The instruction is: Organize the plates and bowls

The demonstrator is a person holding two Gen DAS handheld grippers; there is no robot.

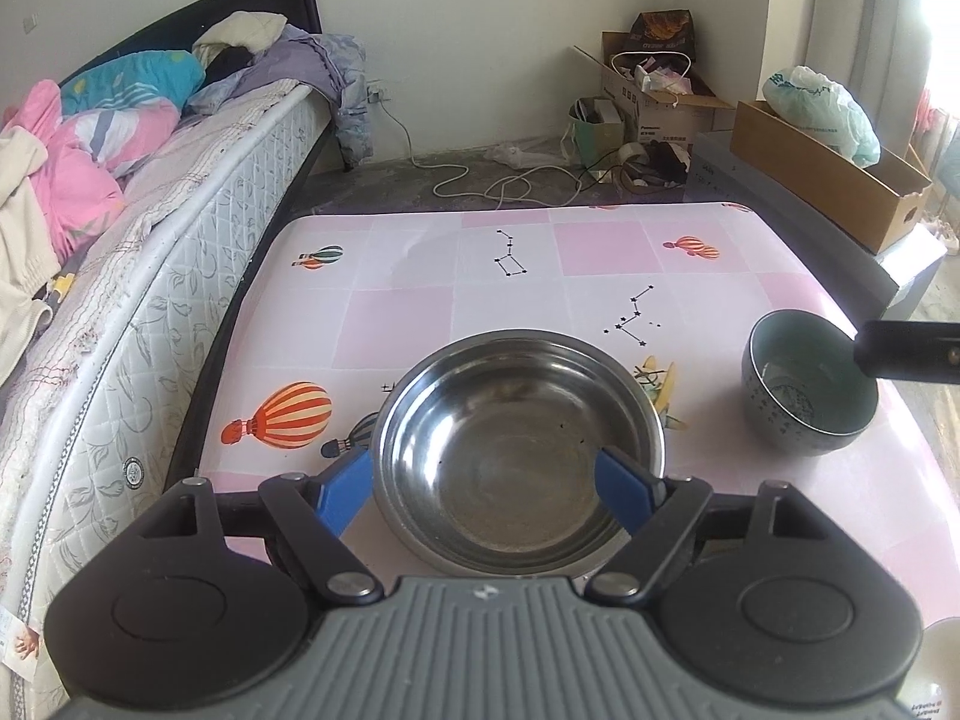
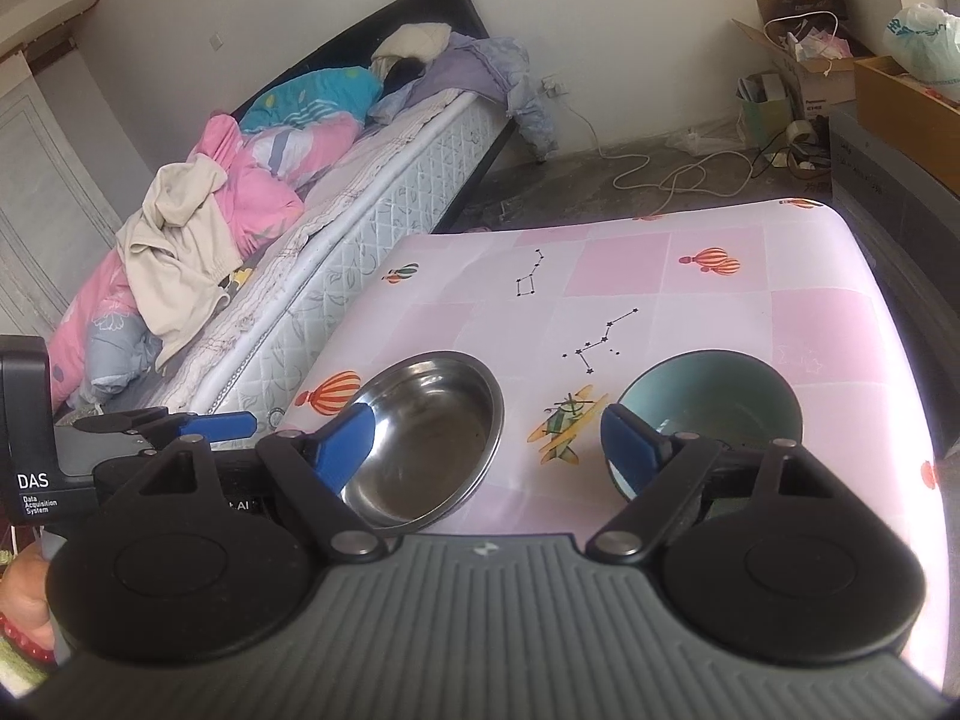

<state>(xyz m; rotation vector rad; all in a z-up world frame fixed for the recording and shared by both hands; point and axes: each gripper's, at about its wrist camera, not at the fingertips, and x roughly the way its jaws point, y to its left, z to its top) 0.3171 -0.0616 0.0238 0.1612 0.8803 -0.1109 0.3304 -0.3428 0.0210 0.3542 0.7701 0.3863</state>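
Currently: steel bowl (image 1: pixel 519 456) ×1 | teal bowl (image 1: pixel 807 387) ×1 | table (image 1: pixel 420 264) ×1

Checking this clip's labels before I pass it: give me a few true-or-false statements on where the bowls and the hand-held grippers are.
1. A steel bowl and a dark ceramic bowl sit apart on the table. True.
2. The steel bowl is stacked inside the ceramic bowl. False: each rests on the tablecloth by itself.
3. The left hand-held gripper has open jaws straddling the steel bowl. True.
4. The right hand-held gripper is clamped on the ceramic bowl's rim. False: its jaws stand open and hold nothing.
5. The steel bowl holds food. False: it looks empty.
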